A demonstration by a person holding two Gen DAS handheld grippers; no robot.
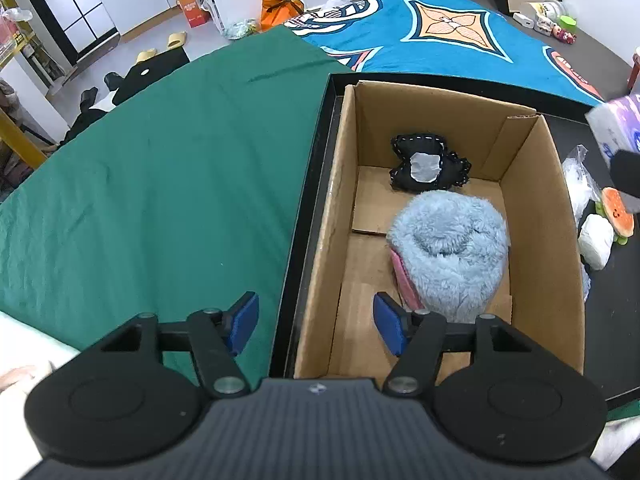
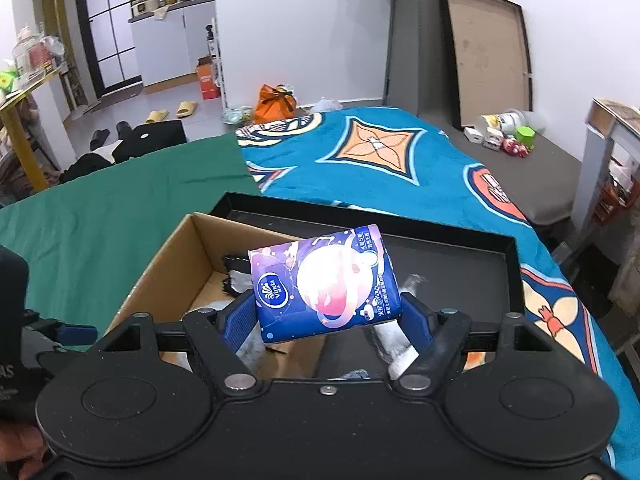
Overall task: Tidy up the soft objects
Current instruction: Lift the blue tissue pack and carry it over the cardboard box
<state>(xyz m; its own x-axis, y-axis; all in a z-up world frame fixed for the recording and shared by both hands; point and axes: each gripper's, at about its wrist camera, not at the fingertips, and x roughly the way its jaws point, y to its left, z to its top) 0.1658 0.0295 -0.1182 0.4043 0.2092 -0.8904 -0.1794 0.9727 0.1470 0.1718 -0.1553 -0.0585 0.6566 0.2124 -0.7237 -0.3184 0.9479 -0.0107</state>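
Note:
A cardboard box stands in a black tray on the bed. Inside lie a fluffy light-blue plush and a small black cushion with white stitching. My left gripper is open and empty, over the box's near left wall. My right gripper is shut on a purple-blue tissue pack, held above the box near its right side. The pack also shows at the right edge of the left wrist view.
On the tray right of the box lie a watermelon-slice plush, a white soft roll and a clear plastic bag. A green sheet and a blue patterned blanket cover the bed. Small toys sit far right.

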